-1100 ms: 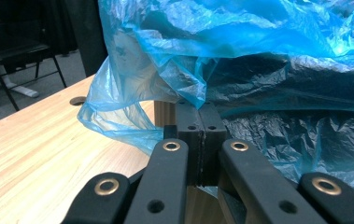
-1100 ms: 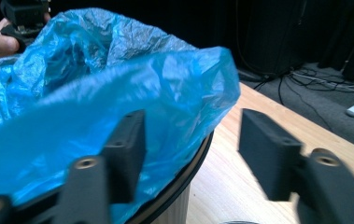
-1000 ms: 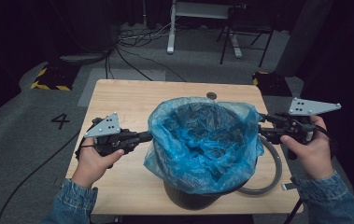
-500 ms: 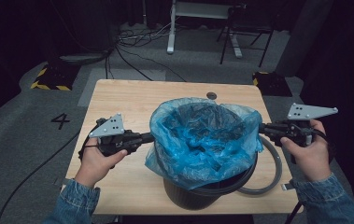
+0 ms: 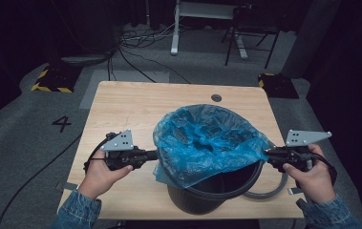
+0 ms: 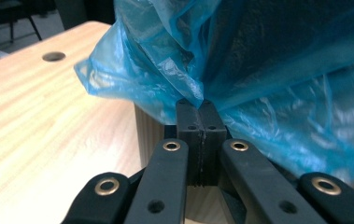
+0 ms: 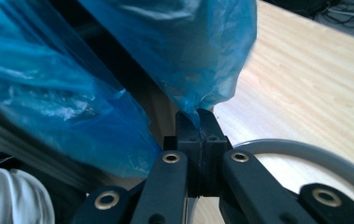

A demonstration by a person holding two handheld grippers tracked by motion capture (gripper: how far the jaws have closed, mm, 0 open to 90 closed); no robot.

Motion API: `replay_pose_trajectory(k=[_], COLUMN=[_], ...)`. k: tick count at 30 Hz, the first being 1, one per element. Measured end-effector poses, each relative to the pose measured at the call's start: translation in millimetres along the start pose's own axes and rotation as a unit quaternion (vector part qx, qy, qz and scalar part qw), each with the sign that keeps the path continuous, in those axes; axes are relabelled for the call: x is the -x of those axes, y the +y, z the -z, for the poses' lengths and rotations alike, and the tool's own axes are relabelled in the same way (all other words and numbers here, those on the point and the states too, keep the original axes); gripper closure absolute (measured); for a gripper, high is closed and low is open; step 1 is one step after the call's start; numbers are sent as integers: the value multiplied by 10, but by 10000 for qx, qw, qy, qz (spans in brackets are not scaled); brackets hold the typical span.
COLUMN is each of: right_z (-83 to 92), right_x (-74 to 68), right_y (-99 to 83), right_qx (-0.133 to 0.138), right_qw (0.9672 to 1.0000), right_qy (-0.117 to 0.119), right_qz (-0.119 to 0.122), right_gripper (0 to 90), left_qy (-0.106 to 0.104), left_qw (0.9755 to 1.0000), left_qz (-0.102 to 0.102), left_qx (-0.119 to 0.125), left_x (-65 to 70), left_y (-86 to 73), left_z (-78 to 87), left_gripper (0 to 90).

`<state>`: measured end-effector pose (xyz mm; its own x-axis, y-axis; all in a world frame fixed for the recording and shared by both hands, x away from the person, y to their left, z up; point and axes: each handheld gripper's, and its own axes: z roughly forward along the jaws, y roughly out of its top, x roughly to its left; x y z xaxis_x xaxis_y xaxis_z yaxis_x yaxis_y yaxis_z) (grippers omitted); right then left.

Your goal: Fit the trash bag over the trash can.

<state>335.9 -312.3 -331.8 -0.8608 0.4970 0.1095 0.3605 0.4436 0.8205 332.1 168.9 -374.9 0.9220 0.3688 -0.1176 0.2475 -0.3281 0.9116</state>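
A black bin stands near the front of the wooden table, lined with a blue plastic bag that spills over its rim. At the bin's left side my left gripper is shut on the bag's edge. The left gripper view shows its jaws pinching a fold of blue film. My right gripper is shut on the opposite edge, and the right gripper view shows a corner of the bag caught between its jaws. The bin's near rim is bare.
A grey ring lies on the table around the bin's right side, under my right gripper. A small round hole sits in the tabletop behind the bin. Cables, a desk frame and a chair stand on the floor beyond.
Both hands have sunk, the right one more, drawing the bag's edges down along the bin's sides. The right gripper's jaws have closed on the bag.
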Motion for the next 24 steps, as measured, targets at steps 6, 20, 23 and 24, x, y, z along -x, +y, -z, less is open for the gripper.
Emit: replay_pose_trajectory(k=[6, 20, 23, 24], right_z=[-63, 10, -82, -108], right_x=[-32, -185, -153, -137], right_y=[-107, -25, -99, -126], right_qx=[-52, 79, -176, -189], right_qw=[9998, 9992, 9992, 9992], right_qy=[186, 238, 221, 267], right_qz=[-42, 326, 275, 251], right_gripper=[900, 899, 900, 900], left_qy=[-132, -334, -381, -409], left_qw=[9998, 9990, 9989, 9989], left_qz=[91, -8, -13, 2], left_qx=[-80, -291, -289, -227], left_x=[33, 62, 80, 80], left_y=[-115, -227, -220, -218], left_z=[-33, -148, -173, -164], left_gripper=[900, 900, 900, 900])
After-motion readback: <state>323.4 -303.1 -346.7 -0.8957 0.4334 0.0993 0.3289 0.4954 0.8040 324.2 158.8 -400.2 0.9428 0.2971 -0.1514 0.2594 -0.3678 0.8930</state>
